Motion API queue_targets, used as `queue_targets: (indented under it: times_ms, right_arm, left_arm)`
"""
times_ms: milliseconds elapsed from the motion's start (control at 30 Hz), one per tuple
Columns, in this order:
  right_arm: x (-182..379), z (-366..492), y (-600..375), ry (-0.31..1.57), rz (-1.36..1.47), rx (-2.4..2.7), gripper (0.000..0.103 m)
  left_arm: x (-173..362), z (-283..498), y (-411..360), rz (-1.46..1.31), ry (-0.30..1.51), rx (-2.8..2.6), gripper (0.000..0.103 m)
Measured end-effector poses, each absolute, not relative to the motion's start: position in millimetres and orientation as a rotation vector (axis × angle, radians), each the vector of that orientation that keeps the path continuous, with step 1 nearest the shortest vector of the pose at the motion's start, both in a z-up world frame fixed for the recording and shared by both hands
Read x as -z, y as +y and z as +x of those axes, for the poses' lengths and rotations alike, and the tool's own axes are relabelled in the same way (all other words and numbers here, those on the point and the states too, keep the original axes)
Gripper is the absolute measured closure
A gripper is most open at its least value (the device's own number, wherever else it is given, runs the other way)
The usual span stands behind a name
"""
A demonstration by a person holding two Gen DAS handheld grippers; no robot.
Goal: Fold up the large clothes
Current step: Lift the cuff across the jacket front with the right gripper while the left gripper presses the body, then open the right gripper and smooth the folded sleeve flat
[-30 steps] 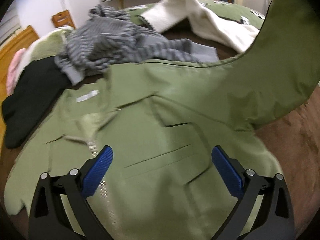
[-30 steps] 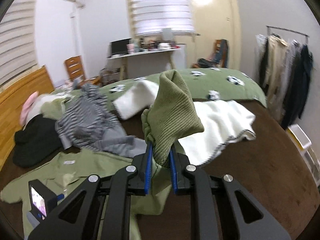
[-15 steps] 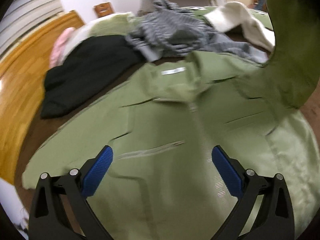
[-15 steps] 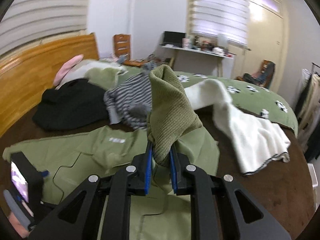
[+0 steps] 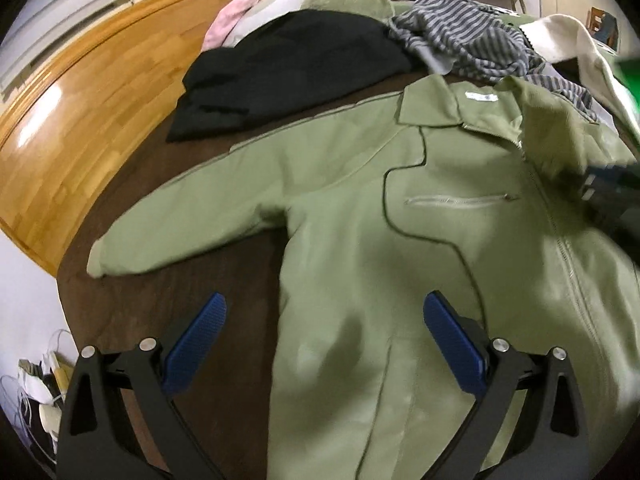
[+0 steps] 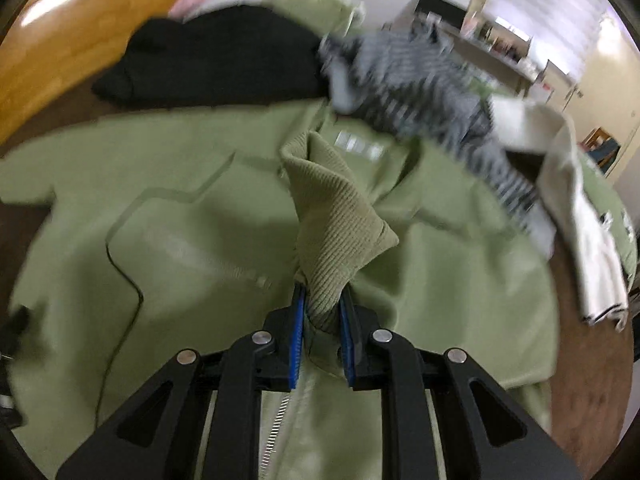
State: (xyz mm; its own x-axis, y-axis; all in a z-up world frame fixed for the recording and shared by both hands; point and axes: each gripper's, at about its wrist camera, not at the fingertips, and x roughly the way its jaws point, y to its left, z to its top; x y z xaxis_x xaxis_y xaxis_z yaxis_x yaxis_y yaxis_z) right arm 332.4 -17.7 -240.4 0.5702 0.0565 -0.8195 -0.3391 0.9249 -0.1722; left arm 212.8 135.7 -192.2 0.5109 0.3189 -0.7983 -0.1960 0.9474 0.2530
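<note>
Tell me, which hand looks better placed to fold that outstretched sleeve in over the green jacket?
Probably the left. The left gripper hangs open and empty over the jacket near the spread sleeve. The right gripper is shut on the other sleeve's ribbed cuff, held above the jacket's chest.

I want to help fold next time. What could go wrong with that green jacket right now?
The right gripper pinches only the ribbed cuff, so the cuff might slip out and the sleeve flop down crooked. The striped top lies against the green jacket at the collar and could get dragged along. The left gripper is open and holds nothing, so the jacket may slide.
</note>
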Motion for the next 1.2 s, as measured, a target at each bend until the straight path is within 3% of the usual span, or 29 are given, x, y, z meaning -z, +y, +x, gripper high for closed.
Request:
queue_targets:
  times_ms: [267,367,433,500,600,700,900,1200]
  right_arm:
    - [271.8,331.5,-14.3,1.012,-0.294,-0.232,0.085]
    - [261.1,335.5,-16.9,1.028,-0.239,-0.278,0.071]
    - [246.7,335.3,-17.1,1.017,-0.196,-0.317,0.044]
    - [229.3,331.1,-17.0,0.982,-0.18,-0.331,0.035]
    - [199.3,327.9,-30.2,0.933,-0.144,-0.337,0.033]
    - [175.0,330.3,-60.0,0.905,-0.111,-0.297,0.022]
    - [171.5,341.6,-124.9,0.905,-0.165,-0.17,0.022]
    - [219.2,350.9,-203.5,0.972,-0.129,-0.05,0.022]
  left_arm:
    - [194.9,204.7,150.5,0.092,0.971,-0.32,0.006]
    - [188.9,205.1,152.2,0.091,0.962,-0.324,0.006]
    - [181.5,204.8,152.2,0.093,0.952,-0.324,0.006]
    - [174.1,205.0,151.1,0.096,0.941,-0.32,0.006]
    - [160.5,208.5,137.5,0.118,0.929,-0.273,0.006]
    - [150.7,215.6,115.1,0.139,0.914,-0.203,0.006]
    - [144.9,242.5,55.7,0.128,0.888,-0.057,0.006]
    - [166.3,270.2,2.1,0.104,0.917,0.014,0.006]
